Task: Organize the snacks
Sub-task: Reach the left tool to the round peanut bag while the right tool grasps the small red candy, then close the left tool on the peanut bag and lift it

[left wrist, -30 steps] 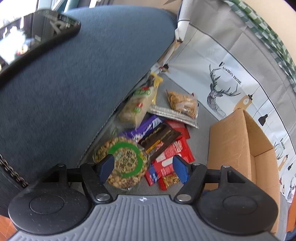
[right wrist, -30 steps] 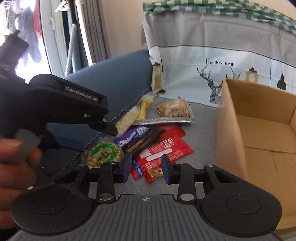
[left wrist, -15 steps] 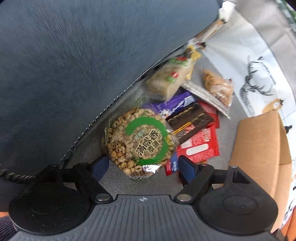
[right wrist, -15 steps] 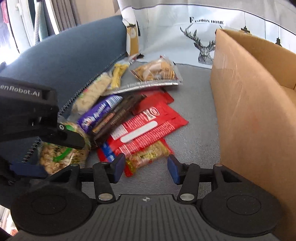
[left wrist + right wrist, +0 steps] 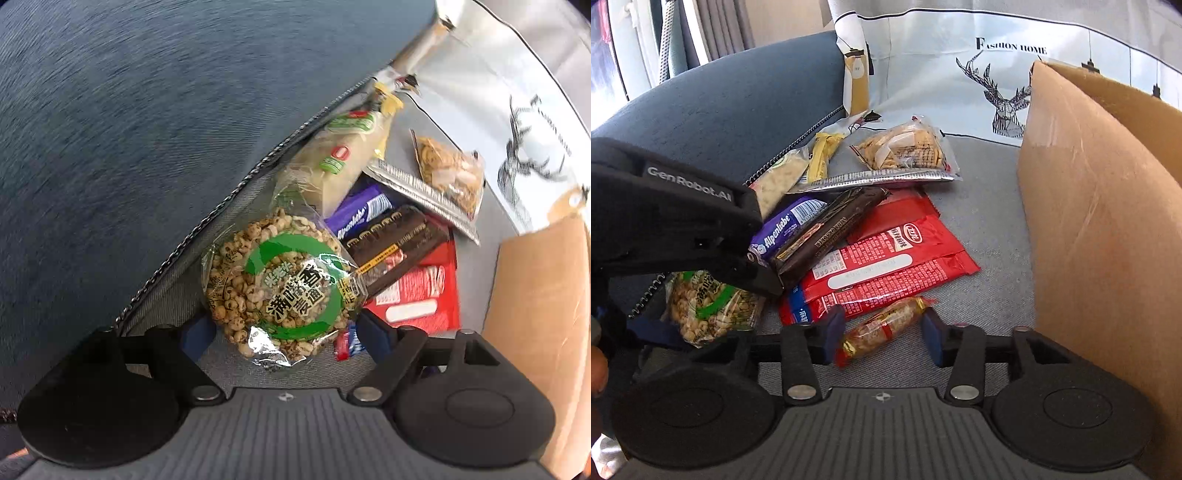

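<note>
- Left wrist view: my left gripper has its jaws spread around the round puffed-grain pack with the green ring label, which sits between the pads, not yet pinched. Jaws have just been narrowing. Next: squeeze, lift.
- Right wrist view: my right gripper is unclenched, straddling the small nut bar; its jaws have just been closing. The cardboard box stands to the right. Readable ahead: "Alpenliebe", "SODA CRACKER", "FASHION HOME".
</note>
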Available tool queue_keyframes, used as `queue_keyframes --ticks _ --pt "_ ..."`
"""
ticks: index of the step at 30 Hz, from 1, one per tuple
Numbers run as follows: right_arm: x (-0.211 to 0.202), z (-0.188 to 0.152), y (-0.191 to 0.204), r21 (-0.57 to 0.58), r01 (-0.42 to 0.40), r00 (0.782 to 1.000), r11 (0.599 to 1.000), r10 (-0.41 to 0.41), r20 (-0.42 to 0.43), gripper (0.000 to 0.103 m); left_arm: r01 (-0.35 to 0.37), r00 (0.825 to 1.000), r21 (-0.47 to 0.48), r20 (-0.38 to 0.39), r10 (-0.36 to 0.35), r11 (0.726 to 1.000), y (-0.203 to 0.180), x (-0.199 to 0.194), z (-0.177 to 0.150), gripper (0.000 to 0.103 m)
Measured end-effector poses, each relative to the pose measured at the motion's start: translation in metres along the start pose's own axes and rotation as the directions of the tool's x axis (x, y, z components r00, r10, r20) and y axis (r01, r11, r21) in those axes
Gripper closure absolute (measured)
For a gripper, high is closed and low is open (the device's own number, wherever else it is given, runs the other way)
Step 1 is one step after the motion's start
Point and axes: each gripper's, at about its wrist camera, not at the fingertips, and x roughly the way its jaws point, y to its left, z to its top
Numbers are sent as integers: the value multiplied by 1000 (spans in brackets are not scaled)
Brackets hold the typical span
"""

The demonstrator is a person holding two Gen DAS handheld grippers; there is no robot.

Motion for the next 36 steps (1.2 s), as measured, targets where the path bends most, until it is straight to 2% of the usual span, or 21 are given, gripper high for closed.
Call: queue_keyframes --ticks 1,4,11,14,15,18,20,22,23,27,29,32,36 --pt "0 -1 0 -10 6 1000 1000 -6 1 74 -8 1000 17 5 8 1000 -2 -1 0 22" --pt "-3 -3 0 -49 11 1000 999 -10 6 87 -17 1000 65 18 16 998 -7 -3 1 25" --pt "-30 -13 9 -165 -41 999 986 44 12 88 40 999 172 -8 -39 984 -10 -12 -4 26" --pt "-45 -20 15 -207 -91 996 974 83 -44 88 89 996 255 -41 -81 963 -15 -15 -13 27" --pt "-50 -23 16 -218 -97 994 971 84 -68 88 99 995 281 -54 -88 955 -17 -16 -17 37" --pt "-59 -34 22 -247 -92 990 965 62 -130 88 131 989 347 -103 -101 929 -22 -12 -24 37" --pt "-60 -41 25 -253 -79 986 964 38 -161 87 110 992 377 -105 -75 920 -26 -8 -29 37" --pt "-61 -43 27 -263 -71 988 962 32 -149 87 89 993 374 -106 -53 923 -27 -6 -29 33" --pt "-60 -43 28 -269 -67 990 961 30 -141 87 90 993 360 -109 -54 929 -26 -5 -27 27" --pt "-61 -44 25 -252 -64 991 966 32 -127 84 137 988 276 -101 -113 951 -15 -8 -19 18" --pt "-63 -44 24 -247 -62 992 967 32 -124 80 158 986 235 -96 -138 959 -12 -9 -15 17" --pt "-64 -47 26 -251 -61 992 966 31 -125 73 141 988 186 -87 -127 972 -8 -8 -10 8" --pt "-65 -48 25 -257 -63 991 964 31 -127 71 150 986 133 -91 -139 980 -10 0 -4 8"
